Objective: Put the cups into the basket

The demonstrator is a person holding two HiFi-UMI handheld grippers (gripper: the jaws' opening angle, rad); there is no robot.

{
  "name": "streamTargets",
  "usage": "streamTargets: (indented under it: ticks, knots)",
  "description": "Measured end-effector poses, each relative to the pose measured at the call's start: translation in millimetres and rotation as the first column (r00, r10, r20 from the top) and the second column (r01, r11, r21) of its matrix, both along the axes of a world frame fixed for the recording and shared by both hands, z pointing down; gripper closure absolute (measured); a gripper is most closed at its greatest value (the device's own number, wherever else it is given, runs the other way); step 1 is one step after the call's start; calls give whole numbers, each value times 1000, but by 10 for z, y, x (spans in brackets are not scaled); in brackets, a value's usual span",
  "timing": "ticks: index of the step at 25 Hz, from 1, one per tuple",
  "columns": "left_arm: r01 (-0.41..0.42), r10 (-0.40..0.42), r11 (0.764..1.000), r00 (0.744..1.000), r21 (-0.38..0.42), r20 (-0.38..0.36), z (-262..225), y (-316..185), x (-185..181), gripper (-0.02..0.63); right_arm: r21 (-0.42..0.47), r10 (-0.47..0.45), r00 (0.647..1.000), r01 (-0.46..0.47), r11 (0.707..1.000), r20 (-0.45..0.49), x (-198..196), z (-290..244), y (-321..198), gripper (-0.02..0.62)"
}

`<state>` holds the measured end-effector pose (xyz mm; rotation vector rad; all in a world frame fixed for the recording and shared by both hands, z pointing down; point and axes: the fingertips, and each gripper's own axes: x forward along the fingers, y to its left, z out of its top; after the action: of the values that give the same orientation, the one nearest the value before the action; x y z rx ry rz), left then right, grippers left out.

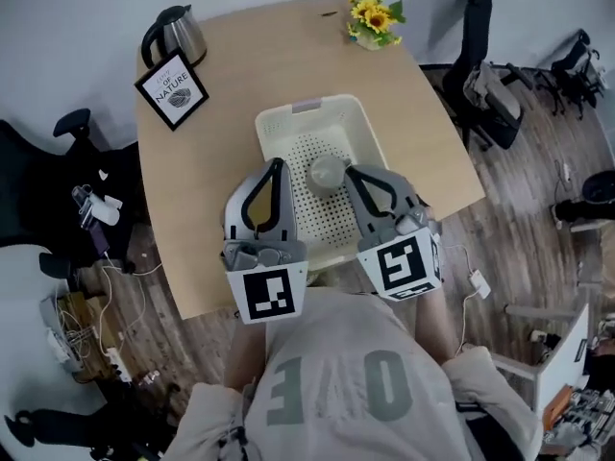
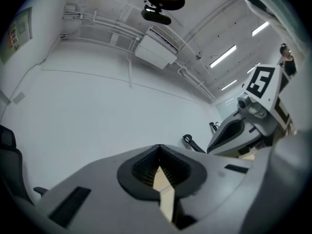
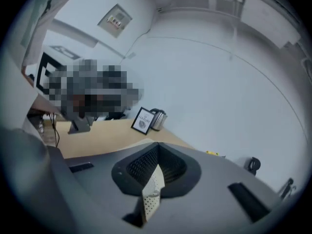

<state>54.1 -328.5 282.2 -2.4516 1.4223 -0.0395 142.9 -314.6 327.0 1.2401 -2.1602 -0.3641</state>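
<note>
A cream perforated basket stands on the wooden table. One grey cup lies inside it. In the head view my left gripper hovers over the basket's left side, its tip just left of the cup. My right gripper hangs over the right side, its tip just right of the cup. Both point away from me. In the left gripper view the left gripper has its jaws together with nothing between them. The right gripper is likewise shut and empty, with the basket's holed floor showing behind it.
A steel kettle and a framed print stand at the table's far left. Yellow flowers sit at the far right. An office chair is beyond the right edge, and cables lie on the floor at left.
</note>
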Motion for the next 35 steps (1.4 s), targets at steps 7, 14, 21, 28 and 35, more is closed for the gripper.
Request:
streamTargets:
  ticks: [7,14,21,28,35]
  knots:
    - [-59,59,998,990,2,-129,-244,80,186,600,60,-25,837,-10,998,547,101,-472,223,597]
    - [-123,122,992,988,-7,-96,-225,141,461,600,110,15,807,-99,989,590,245,-421,337,597]
    - [-147,146,989,987,-7,-61,-210,201,574,600,127,34,799,-137,982,601,308,-461,388,597]
    - [-146,146,989,988,6,-56,-261,197,599,600,138,40,816,-146,980,577,323,-468,388,597]
    - [-146,146,989,988,5,-40,-233,196,604,600,143,24,846,-118,983,533,253,-397,390,597]
